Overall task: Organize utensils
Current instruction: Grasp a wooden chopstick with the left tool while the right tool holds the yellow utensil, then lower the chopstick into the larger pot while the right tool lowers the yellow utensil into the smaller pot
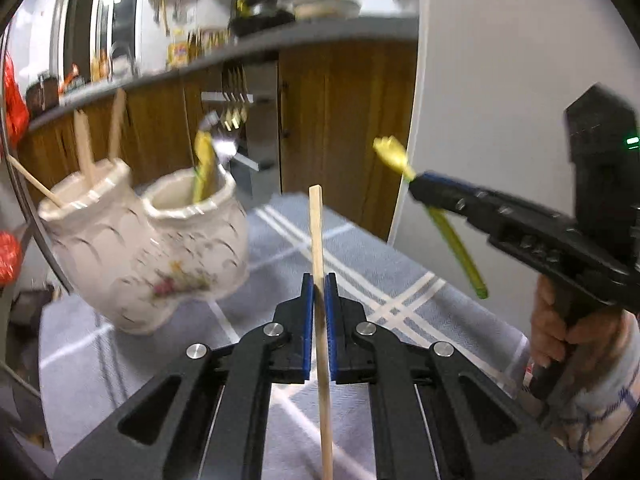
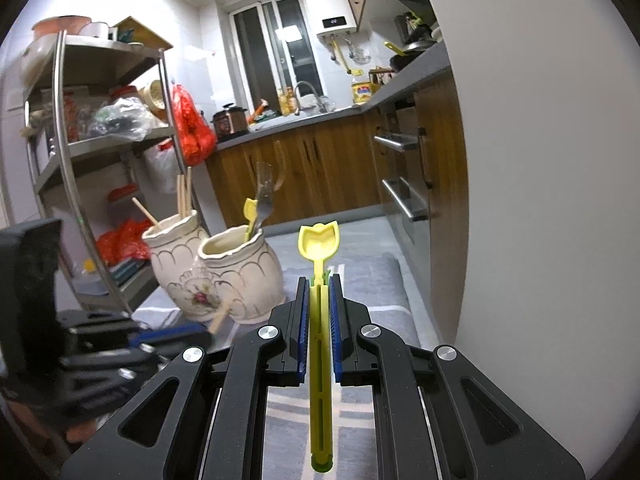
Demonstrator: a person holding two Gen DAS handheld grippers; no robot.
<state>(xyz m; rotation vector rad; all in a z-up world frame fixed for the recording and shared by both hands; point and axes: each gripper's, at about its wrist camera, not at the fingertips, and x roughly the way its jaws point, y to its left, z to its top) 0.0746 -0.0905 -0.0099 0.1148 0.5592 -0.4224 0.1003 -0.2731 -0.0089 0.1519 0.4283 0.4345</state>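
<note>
**Both grippers carrying utensils beside the double ceramic holder**

The left gripper (image 1: 319, 284) is pinching a wooden chopstick (image 1: 318, 236) between its blue pads, the stick running straight up toward twelve o'clock in the left wrist view and passing back down between the arms of the tool. The right gripper (image 2: 319, 286) is pressing together on a yellow plastic spoon (image 2: 318, 240), whose scoop is sticking out past the fingertips at twelve o'clock in the right wrist view while its handle is lying along the gap between the jaws.

The ceramic holder (image 1: 160, 248), a cream two-cup piece with a floral print, is sitting on the grey checked tablecloth (image 1: 360, 264) at about ten o'clock from the left gripper. Its left cup is holding several wooden chopsticks (image 1: 84, 144); its right cup is holding a second yellow spoon (image 2: 250, 212) and a metal fork (image 2: 266, 196).

In the left wrist view, the right gripper is showing at three o'clock, held by the person's hand (image 1: 560, 332), well apart from the holder. A metal shelf rack (image 2: 68, 152) is standing at nine o'clock behind the holder in the right wrist view, and the kitchen counter (image 2: 304, 118) is running across the background.
</note>
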